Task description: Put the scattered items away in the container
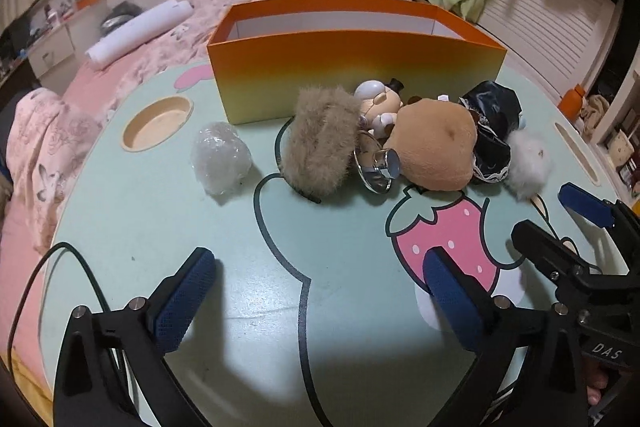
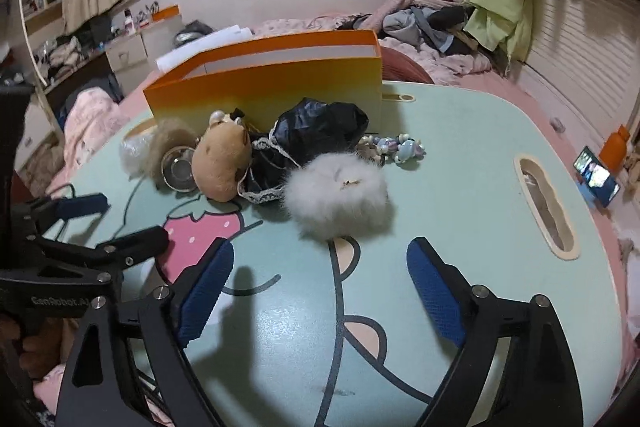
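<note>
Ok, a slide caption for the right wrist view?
Open right claw over the table, white pompom just ahead, orange box behind.

A mint-green cartoon-printed bench [image 1: 160, 227] stands on a pink floral bed [image 1: 132, 75] bearing a white paper roll [image 1: 138, 27] and heaped clothes [image 2: 432, 15], while a lit phone [image 2: 597, 178] sits beside an orange bottle [image 2: 615, 146].

Left tongs [image 1: 320, 291] and right tongs [image 2: 320, 277] both spread wide, empty, angled downward, side by side.
</note>
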`<state>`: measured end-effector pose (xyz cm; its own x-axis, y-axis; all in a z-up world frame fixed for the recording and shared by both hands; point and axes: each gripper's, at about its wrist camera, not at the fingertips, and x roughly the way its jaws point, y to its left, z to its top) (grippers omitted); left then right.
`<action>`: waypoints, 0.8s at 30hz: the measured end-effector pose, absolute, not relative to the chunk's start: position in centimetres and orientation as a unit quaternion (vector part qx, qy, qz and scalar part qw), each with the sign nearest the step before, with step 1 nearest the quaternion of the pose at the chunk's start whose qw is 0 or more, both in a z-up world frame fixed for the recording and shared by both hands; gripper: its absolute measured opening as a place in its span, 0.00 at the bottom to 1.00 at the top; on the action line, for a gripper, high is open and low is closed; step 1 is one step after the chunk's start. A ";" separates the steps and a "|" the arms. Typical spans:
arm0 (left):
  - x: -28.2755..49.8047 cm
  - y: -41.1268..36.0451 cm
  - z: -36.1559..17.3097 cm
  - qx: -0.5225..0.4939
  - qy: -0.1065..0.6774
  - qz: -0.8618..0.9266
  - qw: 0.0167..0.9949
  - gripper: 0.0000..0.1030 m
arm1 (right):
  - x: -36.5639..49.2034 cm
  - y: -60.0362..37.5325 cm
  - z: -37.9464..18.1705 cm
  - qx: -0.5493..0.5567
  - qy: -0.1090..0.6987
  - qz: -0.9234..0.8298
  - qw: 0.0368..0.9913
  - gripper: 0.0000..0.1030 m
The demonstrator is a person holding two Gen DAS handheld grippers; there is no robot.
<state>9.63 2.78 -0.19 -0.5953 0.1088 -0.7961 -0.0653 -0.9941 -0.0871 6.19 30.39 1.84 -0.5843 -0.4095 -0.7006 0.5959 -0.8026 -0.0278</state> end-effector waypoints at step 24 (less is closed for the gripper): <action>9.7 2.8 -0.2 -0.448 -0.025 0.893 0.049 1.00 | 6.3 30.2 1.5 0.356 0.139 -0.879 0.286 0.88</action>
<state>9.65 2.78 -0.21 -0.5943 0.1088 -0.7968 -0.0645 -0.9941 -0.0876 6.34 30.23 1.52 -0.5829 -0.4045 -0.7047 0.6022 -0.7973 -0.0405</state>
